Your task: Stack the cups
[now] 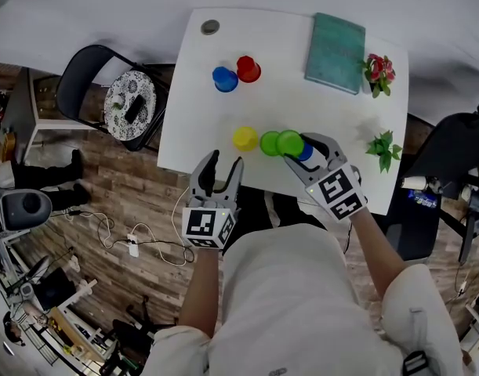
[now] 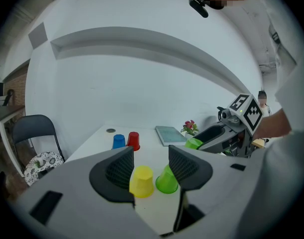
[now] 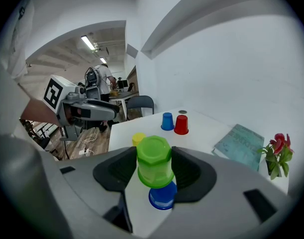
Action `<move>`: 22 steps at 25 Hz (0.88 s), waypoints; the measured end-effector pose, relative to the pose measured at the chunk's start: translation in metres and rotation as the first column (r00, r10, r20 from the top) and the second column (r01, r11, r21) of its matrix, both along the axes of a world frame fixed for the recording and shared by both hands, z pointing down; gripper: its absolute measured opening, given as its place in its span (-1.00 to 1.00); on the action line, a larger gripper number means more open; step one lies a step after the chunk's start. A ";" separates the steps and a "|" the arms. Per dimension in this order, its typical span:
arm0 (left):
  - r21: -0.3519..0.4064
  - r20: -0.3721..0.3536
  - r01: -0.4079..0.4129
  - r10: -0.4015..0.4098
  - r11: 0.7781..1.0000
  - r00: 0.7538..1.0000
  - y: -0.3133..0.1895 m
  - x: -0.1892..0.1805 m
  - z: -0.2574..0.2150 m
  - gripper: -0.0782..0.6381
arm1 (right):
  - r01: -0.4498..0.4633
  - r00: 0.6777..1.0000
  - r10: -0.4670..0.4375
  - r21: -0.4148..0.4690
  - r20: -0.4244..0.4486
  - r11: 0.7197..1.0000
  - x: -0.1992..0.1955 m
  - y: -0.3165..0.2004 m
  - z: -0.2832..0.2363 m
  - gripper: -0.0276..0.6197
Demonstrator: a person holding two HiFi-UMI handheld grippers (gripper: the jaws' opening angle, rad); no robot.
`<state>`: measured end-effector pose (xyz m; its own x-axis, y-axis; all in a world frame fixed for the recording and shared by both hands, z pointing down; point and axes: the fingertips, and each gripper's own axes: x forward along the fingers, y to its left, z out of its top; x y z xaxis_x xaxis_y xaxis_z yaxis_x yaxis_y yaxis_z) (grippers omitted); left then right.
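Observation:
In the right gripper view my right gripper (image 3: 154, 167) is shut on an upside-down green cup (image 3: 154, 159), with a blue cup (image 3: 162, 196) right under it. The head view shows that pair, the green cup (image 1: 290, 142) and the blue cup (image 1: 305, 151), at the table's near edge. Just left of them stand a second green cup (image 1: 270, 142) and a yellow cup (image 1: 244, 138). My left gripper (image 1: 226, 164) hangs open and empty short of the yellow cup (image 2: 142, 181) and the green cup (image 2: 166, 180). Another blue cup (image 1: 225, 78) and a red cup (image 1: 248, 69) stand side by side farther back.
On the white table (image 1: 341, 124) lie a teal book (image 1: 335, 42), a pot of pink flowers (image 1: 379, 70), a small green plant (image 1: 384, 149) and a grey disc (image 1: 210, 27). A black chair (image 1: 121, 100) stands left of the table.

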<state>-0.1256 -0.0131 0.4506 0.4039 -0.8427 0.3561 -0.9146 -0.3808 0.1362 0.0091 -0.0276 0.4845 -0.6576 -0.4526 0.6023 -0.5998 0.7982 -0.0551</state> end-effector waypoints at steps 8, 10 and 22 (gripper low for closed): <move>0.002 -0.002 0.000 0.000 1.000 1.000 0.002 0.000 0.001 -0.15 | 0.001 1.000 -0.001 -0.002 -0.005 1.000 -0.003 0.001 0.004 -0.22; 0.001 -0.001 -0.001 0.001 1.000 1.000 0.002 0.000 0.001 -0.15 | -0.002 1.000 0.002 -0.003 -0.010 1.000 -0.002 0.001 0.006 -0.22; 0.004 0.002 0.004 -0.004 1.000 1.000 0.005 -0.003 -0.001 -0.15 | -0.006 1.000 0.006 0.005 -0.008 1.000 -0.001 0.002 0.005 -0.17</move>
<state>-0.1284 -0.0081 0.4499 0.3996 -0.8458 0.3535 -0.9164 -0.3775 0.1329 0.0084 -0.0256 0.4890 -0.6498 -0.4595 0.6055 -0.6049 0.7950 -0.0458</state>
